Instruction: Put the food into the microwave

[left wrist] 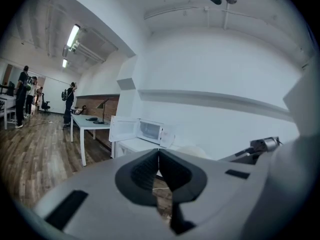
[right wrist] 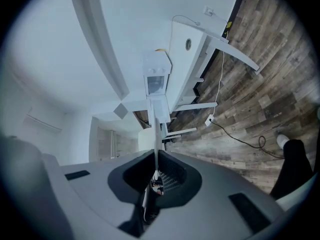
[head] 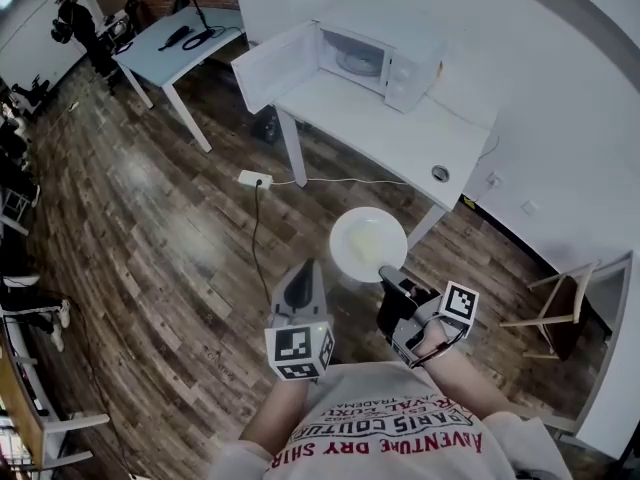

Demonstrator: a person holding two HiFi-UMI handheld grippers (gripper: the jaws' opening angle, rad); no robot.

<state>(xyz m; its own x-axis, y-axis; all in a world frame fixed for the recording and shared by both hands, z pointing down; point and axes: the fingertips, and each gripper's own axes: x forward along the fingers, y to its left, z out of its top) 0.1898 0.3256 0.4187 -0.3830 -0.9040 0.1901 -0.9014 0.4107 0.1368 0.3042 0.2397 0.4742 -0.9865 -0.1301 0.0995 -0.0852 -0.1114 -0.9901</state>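
Head view: white plate (head: 368, 245) carried level above the wood floor (head: 150, 258), short of the white table (head: 400, 133) and well apart from it. A pale yellowish patch of food (head: 366, 236) lies on the plate; what kind cannot be made out. Right gripper (head: 388, 273) is clamped on the plate's near rim. In the right gripper view the plate shows edge-on as a thin white line (right wrist: 157, 134) running out from between the pinched jaws. Left gripper (head: 304, 265) sits just left of the plate, not touching it. In the left gripper view its jaws are pressed together with nothing between them. Microwave (head: 375, 60) stands at the far end of the table, its door (head: 272, 70) swung fully open to the left and the cavity in plain sight. A white power strip (head: 254, 179) lies on the floor beside the table leg, with a dark cable (head: 256, 230) trailing toward the camera. A second table (head: 180, 36) stands in the far left corner with a person (head: 78, 23) beside it. A wooden chair (head: 555, 313) stands against the right wall.
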